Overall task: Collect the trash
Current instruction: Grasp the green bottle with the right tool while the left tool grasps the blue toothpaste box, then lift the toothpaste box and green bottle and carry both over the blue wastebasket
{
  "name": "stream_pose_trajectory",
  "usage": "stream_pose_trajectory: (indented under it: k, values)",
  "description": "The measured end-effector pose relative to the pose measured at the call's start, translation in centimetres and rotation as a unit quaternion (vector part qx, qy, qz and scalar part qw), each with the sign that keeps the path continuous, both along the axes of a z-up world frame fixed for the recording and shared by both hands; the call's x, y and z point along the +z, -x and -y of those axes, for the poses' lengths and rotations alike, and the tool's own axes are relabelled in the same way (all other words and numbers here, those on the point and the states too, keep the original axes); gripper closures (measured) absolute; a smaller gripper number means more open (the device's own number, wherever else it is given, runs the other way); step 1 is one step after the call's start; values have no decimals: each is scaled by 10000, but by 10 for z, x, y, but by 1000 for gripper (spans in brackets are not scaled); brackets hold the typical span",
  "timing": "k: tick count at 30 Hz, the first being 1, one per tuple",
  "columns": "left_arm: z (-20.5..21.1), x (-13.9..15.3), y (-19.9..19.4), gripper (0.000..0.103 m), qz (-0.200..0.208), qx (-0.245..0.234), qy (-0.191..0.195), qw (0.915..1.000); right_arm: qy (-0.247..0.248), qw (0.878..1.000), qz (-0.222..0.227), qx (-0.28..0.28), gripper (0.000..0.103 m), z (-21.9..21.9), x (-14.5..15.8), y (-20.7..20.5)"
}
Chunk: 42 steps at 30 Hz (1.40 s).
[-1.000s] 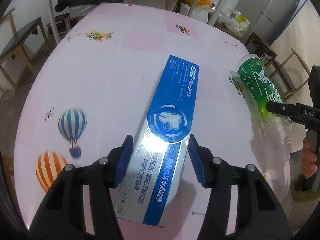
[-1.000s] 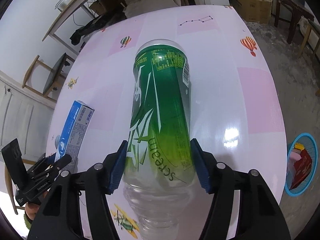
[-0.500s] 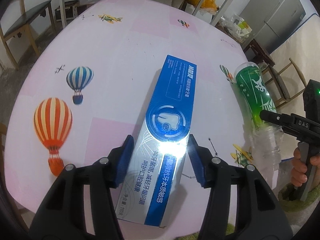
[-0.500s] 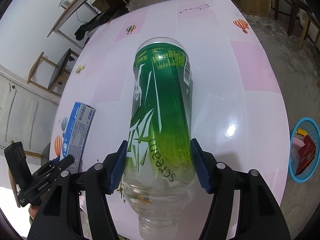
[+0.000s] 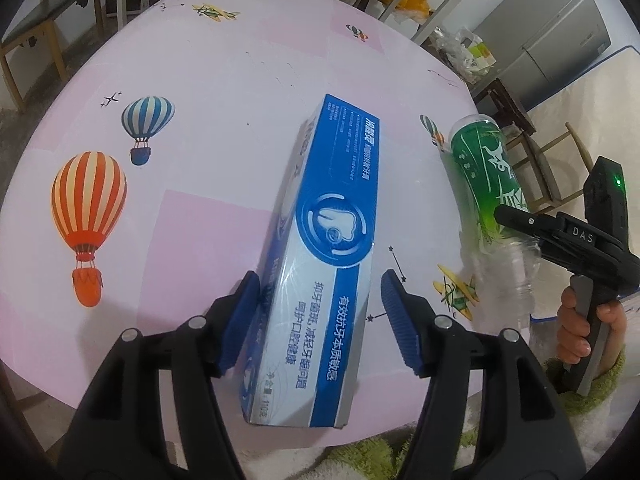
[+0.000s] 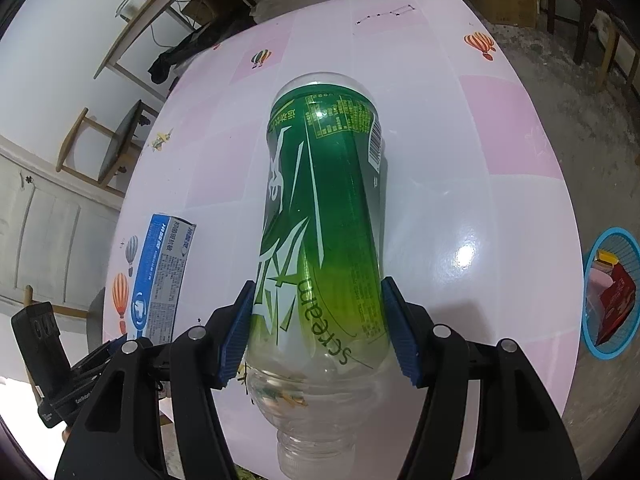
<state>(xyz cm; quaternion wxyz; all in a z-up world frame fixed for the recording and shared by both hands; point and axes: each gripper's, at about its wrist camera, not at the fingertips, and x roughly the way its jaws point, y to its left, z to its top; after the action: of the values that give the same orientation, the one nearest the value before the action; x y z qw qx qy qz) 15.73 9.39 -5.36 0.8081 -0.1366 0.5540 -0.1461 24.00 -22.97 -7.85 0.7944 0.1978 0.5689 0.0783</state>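
Loosening: my left gripper (image 5: 320, 322) has just widened; box (image 5: 320, 248) sits between, right pad clear.
Right gripper (image 6: 318, 330): clamps bottle (image 6: 324, 216).
Meaning: box grip slipping.

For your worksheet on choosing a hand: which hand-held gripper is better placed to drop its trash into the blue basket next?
Right. The right hand-held gripper clamps the bottle, and the blue basket sits on its side. The left hand-held gripper's jaws have just been opening around the box.

A pink balloon-printed table (image 5: 224, 92) stands amid wooden chairs (image 6: 108, 148), with a grey cabinet (image 5: 560, 40) beyond.
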Motion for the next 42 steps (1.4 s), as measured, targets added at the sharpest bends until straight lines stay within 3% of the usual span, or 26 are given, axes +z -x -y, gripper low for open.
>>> stream_pose_trajectory:
  k: [21,35,42]
  values:
    - [-1,5,-2,37,88,-16,-86,9999,4,10000,-21,84,42,-1,1,0]
    - [34,0,-40,35,298,-445,-828,9951,-82,9999,45,120,42,-3,-4,-8]
    - [49,-7,-44,57,425,-510,-1310,9892,-150,9997,134,120,43,0,-4,-2]
